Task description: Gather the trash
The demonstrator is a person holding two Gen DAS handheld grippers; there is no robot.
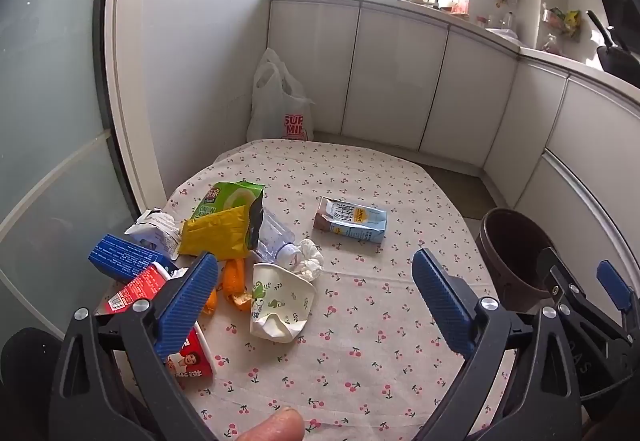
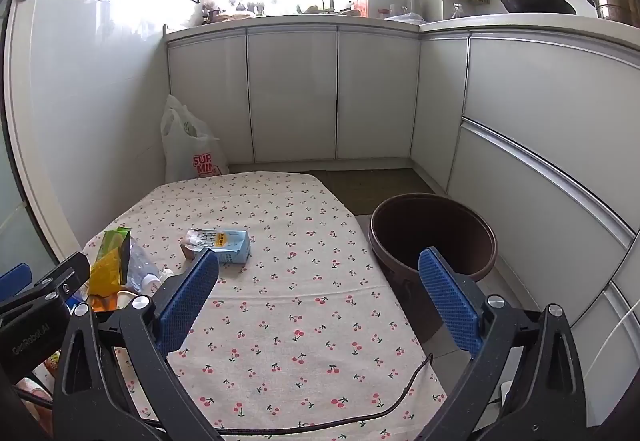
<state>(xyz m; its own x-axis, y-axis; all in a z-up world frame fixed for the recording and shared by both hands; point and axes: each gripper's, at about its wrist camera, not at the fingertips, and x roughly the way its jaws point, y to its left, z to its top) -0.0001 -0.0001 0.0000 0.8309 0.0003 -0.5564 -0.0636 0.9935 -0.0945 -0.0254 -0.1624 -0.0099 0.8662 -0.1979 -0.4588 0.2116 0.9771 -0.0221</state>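
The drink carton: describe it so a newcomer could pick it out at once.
On the cherry-print tablecloth, look past the litter pile toward the brown bin. The drink carton lies flat there, alone. It is the only pale-blue box, with one brown end.

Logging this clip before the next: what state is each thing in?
Left gripper: open, empty.
Right gripper: open, empty.
Bin: upright, looks empty.
Carton: lying flat.
Paper cup: crushed, on its side.
Bottle: lying down, capped.
Yellow wrapper: crumpled.

Bare tablecloth (image 2: 304,281) lies open at centre; trash pile (image 1: 224,241) crowds its left edge.
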